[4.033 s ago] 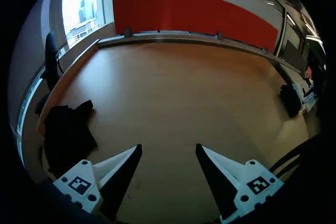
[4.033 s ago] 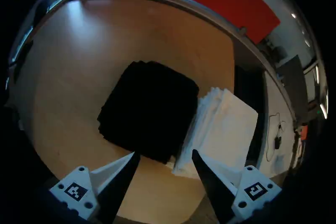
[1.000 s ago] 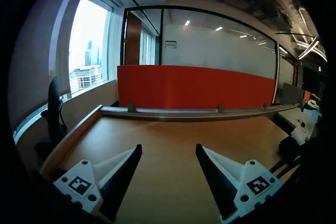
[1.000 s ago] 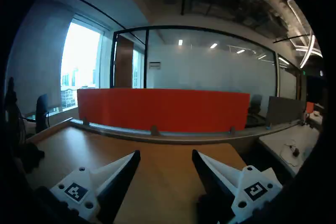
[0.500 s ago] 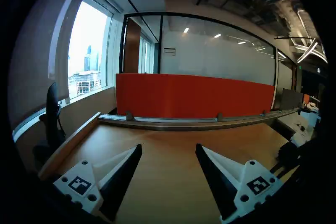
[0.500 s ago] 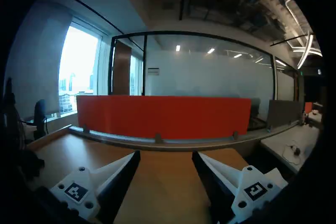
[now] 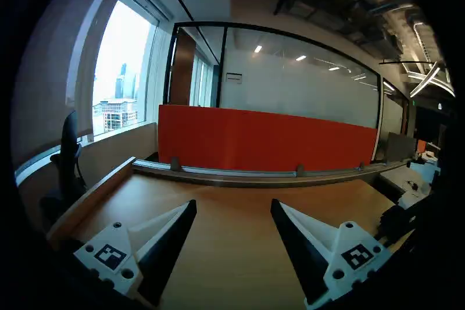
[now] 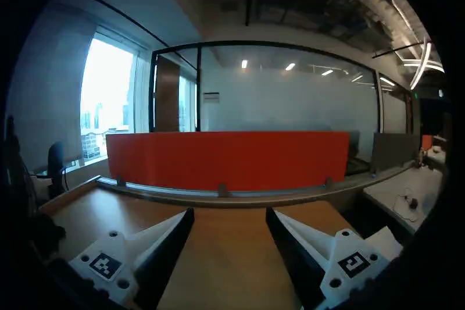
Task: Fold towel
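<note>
Left gripper view: the left gripper [image 7: 232,202] has its fingers spread wide with nothing between them, above a wooden table [image 7: 232,246]. A red partition [image 7: 261,138] spans mid-frame. A dark bundle [image 7: 400,220], too shadowed to identify, lies at the right edge of the frame, well apart from the fingertips. Right gripper view: the right gripper [image 8: 229,210] is likewise released and empty. What appears to be the corner of a white towel [image 8: 388,239] shows at lower right, just beside the outer flank of the right-hand finger, not between the tips
</note>
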